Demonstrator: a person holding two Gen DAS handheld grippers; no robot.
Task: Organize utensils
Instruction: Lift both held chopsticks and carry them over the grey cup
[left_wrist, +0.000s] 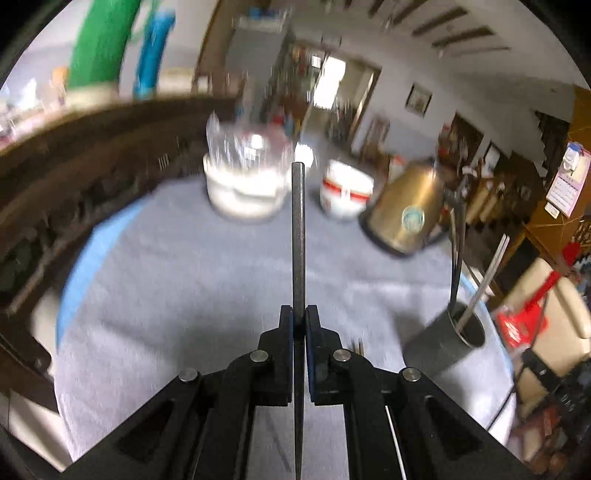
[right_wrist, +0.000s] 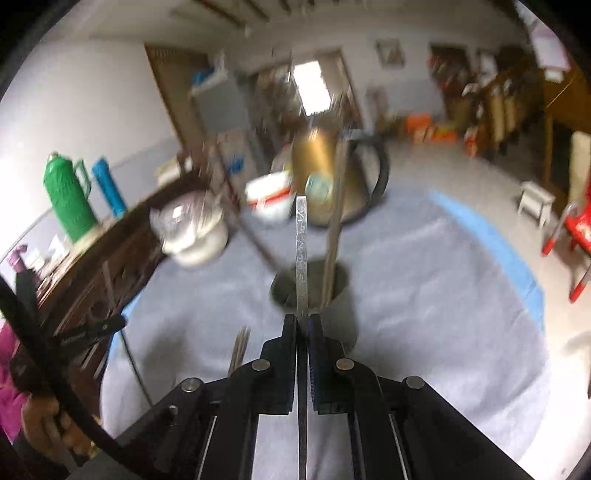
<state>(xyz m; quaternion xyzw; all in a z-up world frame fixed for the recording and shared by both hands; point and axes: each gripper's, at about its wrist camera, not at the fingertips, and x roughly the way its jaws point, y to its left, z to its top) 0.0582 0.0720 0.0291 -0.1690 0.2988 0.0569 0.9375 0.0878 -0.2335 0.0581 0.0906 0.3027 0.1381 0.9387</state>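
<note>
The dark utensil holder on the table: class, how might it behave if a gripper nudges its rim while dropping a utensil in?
The dark utensil holder looks tall and narrow, so a sideways nudge could tip it. The long utensils leaning inside rise well above its rim, probably raising that risk. The cloth-covered table likely limits sliding, so it may topple rather than skid.

The table is covered with a grey cloth (left_wrist: 192, 280) that looks soft and a little fuzzy, matt. The left gripper (left_wrist: 299, 317) is of black matt plastic with small shiny metal pins, and it pinches a dark matt stick (left_wrist: 298, 229). The right gripper (right_wrist: 303, 325) is of the same plastic; the strip (right_wrist: 302, 251) between its fingers looks like pale brushed metal. The holder cup (right_wrist: 334, 299) is dark grey and matt. The kettle (left_wrist: 408, 210) is golden metal, smooth and glossy. The bowl (left_wrist: 345, 192) looks glossy white.
</note>
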